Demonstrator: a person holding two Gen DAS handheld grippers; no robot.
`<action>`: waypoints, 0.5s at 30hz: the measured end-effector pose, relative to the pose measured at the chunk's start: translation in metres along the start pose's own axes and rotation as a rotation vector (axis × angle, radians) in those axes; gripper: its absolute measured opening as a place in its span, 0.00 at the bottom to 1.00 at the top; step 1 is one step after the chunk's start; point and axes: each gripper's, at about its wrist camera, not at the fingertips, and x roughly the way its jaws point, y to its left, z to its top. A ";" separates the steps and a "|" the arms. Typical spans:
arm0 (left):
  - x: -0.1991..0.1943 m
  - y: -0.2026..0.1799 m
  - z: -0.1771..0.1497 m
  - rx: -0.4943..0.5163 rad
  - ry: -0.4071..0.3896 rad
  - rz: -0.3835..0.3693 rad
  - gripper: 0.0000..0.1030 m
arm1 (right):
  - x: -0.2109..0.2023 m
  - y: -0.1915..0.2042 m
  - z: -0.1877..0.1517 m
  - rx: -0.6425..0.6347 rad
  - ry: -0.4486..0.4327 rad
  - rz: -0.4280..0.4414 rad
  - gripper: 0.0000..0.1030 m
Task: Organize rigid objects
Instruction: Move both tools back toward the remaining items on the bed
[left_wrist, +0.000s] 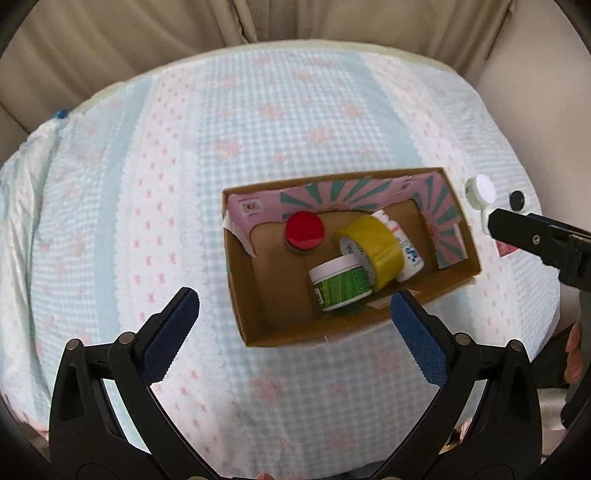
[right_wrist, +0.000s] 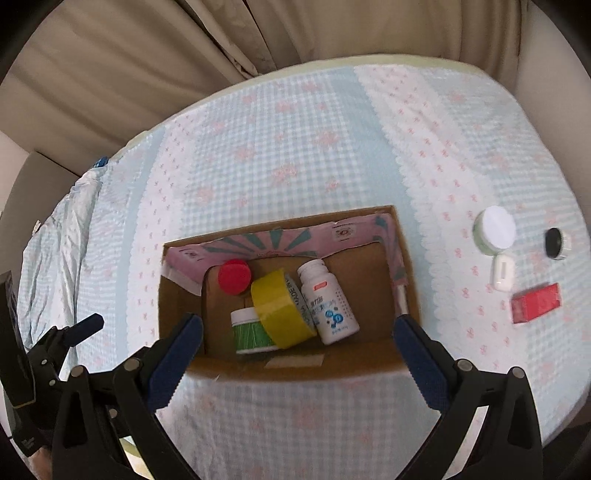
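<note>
Both claws, the left claw (left_wrist: 291, 299) and the right claw (right_wrist: 298, 325), hang spread wide with nothing between their pads, above the near edge of the cardboard box (right_wrist: 295, 365) on the bed (right_wrist: 295, 129). Inside the box lie a red-capped jar (right_wrist: 233, 281), a yellow tape roll (right_wrist: 282, 314), a green-labelled jar (right_wrist: 251, 332) and a white bottle (right_wrist: 327, 302). Toward the bed's right edge, apart from the box, sit a white-lidded jar (right_wrist: 495, 229), a small white case (right_wrist: 503, 271), a black-lidded jar (right_wrist: 554, 243) and a red box (right_wrist: 536, 303).

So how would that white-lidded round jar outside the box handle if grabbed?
The white-lidded jar looks rigid, so it probably won't squash. Its round wall may slip between flat pads. It seems to lean on the small white case, so a nudge might roll it.
</note>
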 end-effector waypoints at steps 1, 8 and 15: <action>-0.008 0.000 0.000 0.004 -0.008 0.000 1.00 | -0.012 -0.001 -0.001 0.002 -0.005 -0.014 1.00; -0.060 -0.033 0.019 0.080 -0.102 -0.003 1.00 | -0.081 -0.032 0.000 0.064 -0.060 -0.109 1.00; -0.080 -0.111 0.058 0.197 -0.153 -0.054 1.00 | -0.131 -0.100 0.001 0.193 -0.131 -0.216 1.00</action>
